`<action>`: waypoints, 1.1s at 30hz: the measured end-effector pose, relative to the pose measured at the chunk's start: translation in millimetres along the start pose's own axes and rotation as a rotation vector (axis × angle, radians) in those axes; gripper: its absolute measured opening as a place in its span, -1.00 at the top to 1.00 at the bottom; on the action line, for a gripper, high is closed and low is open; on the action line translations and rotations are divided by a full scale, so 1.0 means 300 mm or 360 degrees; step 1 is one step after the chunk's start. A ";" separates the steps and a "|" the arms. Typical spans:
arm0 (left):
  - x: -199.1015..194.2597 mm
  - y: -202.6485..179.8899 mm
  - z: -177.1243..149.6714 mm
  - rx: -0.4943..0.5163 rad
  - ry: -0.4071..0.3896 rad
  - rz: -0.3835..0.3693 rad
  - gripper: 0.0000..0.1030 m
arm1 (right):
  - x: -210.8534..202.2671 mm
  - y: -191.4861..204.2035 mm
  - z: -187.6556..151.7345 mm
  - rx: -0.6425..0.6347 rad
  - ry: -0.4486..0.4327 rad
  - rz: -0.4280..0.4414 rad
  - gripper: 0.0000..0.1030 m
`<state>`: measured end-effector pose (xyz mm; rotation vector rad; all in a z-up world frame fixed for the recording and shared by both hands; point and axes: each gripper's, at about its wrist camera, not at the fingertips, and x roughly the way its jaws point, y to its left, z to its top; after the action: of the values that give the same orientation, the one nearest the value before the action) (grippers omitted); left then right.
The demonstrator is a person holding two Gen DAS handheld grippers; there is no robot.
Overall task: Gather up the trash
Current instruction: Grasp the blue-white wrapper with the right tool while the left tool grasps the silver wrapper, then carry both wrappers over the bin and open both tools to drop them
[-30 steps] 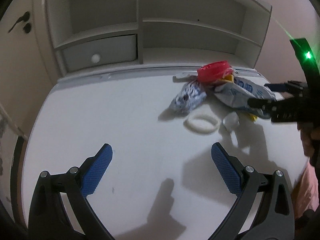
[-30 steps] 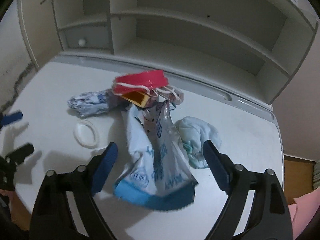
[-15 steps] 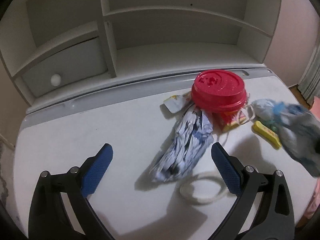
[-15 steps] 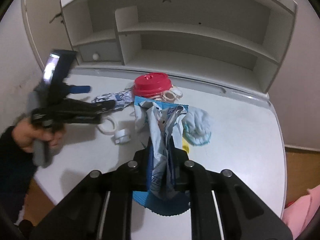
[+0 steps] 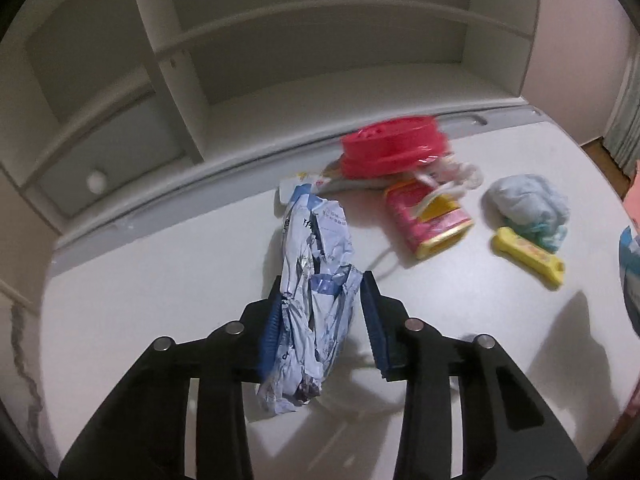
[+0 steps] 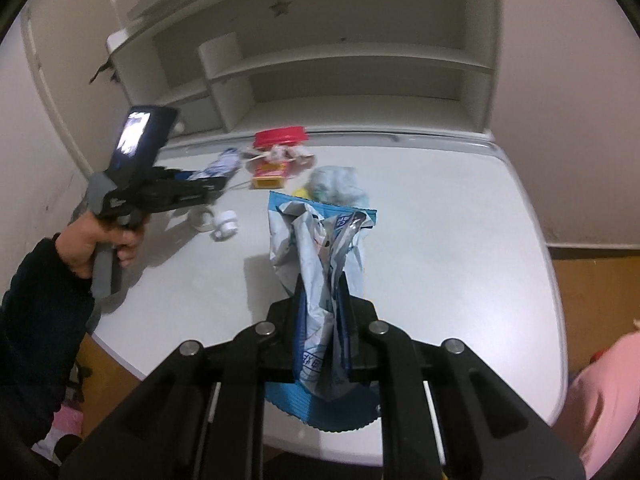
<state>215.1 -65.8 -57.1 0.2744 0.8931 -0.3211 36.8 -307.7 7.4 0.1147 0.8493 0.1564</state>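
Note:
A crumpled blue-and-white wrapper [image 5: 316, 300] lies on the white desk [image 5: 160, 300]. My left gripper [image 5: 322, 312] has its jaws closing on this wrapper, and the blue pads [image 5: 374, 320] touch its sides. In the right wrist view the left gripper [image 6: 216, 192] reaches into the trash pile. My right gripper [image 6: 322, 292] is shut on a blue-and-white snack bag [image 6: 320, 240] and holds it above the desk. Its edge, the snack bag [image 5: 630, 268], shows at the far right of the left wrist view.
A red lid [image 5: 394, 148], a red-and-yellow box [image 5: 430, 220], a yellow wrapper [image 5: 528, 256] and a pale blue wad [image 5: 524, 200] lie behind the wrapper. A white ring [image 6: 202, 218] and white cap [image 6: 226, 224] sit beside the left gripper. A shelf hutch [image 5: 320, 60] stands at the back.
My left gripper moved over to the crumpled wrapper and its jaws came in around it. My right gripper shut on the snack bag and drew it back off the pile.

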 end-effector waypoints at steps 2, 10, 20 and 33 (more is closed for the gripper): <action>-0.068 -0.024 -0.004 0.0018 -0.0053 0.0017 0.29 | -0.055 -0.071 -0.035 0.0081 -0.0036 -0.0032 0.73; -0.390 -0.336 -0.053 0.0184 -0.0276 -0.0172 0.29 | -0.269 -0.464 -0.270 0.0517 -0.0099 -0.0336 0.73; -0.479 -1.094 -0.179 0.0590 -0.0253 -0.0810 0.29 | -0.417 -0.862 -0.656 0.0967 -0.0009 -0.0679 0.73; -0.194 -1.601 -0.341 0.0790 0.0042 -0.0991 0.29 | -0.166 -1.146 -0.950 0.1261 0.0325 -0.0694 0.73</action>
<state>-76.5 -460.1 -119.9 0.4548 0.9017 -1.1258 -179.0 -643.6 -198.8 0.6564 1.0817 -0.5969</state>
